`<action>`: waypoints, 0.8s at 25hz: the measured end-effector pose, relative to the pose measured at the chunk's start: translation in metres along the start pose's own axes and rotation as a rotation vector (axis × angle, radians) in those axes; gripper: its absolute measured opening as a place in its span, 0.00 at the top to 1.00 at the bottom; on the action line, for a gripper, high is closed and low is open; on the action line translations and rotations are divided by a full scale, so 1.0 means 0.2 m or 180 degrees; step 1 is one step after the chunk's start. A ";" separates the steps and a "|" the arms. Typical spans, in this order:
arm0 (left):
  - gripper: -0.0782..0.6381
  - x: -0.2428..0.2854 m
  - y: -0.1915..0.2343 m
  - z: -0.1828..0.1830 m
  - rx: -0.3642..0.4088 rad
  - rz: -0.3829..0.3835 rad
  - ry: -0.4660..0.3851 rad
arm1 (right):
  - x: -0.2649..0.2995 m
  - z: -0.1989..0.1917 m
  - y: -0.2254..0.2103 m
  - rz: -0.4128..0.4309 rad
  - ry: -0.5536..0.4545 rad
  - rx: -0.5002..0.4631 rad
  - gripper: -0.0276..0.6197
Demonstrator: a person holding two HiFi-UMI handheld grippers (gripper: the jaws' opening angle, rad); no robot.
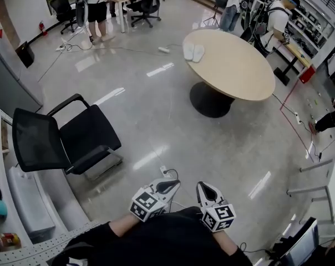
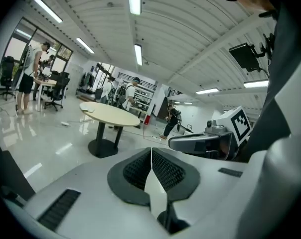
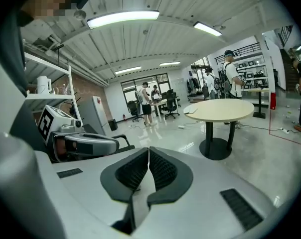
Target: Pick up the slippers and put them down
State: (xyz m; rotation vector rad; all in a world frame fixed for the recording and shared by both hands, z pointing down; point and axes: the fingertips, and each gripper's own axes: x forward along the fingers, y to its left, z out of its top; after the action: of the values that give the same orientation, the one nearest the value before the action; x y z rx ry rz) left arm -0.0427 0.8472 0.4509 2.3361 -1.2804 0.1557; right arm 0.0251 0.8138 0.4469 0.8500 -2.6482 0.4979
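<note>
A pair of white slippers (image 1: 193, 52) lies side by side on the far left rim of the round wooden table (image 1: 239, 71). They show as small pale shapes in the left gripper view (image 2: 87, 109) and the right gripper view (image 3: 191, 110). My left gripper (image 1: 171, 184) and right gripper (image 1: 208, 191) are held close to my body, far from the table, both pointing toward it. Each gripper's jaws are pressed together with nothing between them. In the left gripper view the jaws (image 2: 151, 156) meet, and the right gripper's jaws (image 3: 149, 157) do the same.
A black mesh office chair (image 1: 62, 139) stands on the glossy floor to my left. White shelving (image 1: 23, 209) runs along the near left. Cables and a power strip (image 1: 164, 171) lie on the floor in front of me. Several people stand at desks and racks at the back.
</note>
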 end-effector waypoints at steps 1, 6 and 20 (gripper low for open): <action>0.86 -0.01 0.05 0.00 -0.0038 0.0017 -0.0003 | 0.05 0.01 0.00 -0.0021 0.0027 -0.0010 0.93; 0.86 -0.01 0.26 0.03 -0.0086 0.0062 -0.0033 | 0.27 0.03 0.00 -0.0039 0.0153 -0.0018 0.93; 0.86 0.43 0.73 0.30 -0.0173 0.0575 0.0103 | 0.78 0.32 -0.52 0.0343 0.0094 0.0142 0.93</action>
State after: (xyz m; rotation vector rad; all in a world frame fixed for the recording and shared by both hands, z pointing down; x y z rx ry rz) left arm -0.1215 0.6889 0.4752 2.1623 -1.4607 0.2133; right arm -0.0438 0.6309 0.4753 0.7095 -2.6754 0.5939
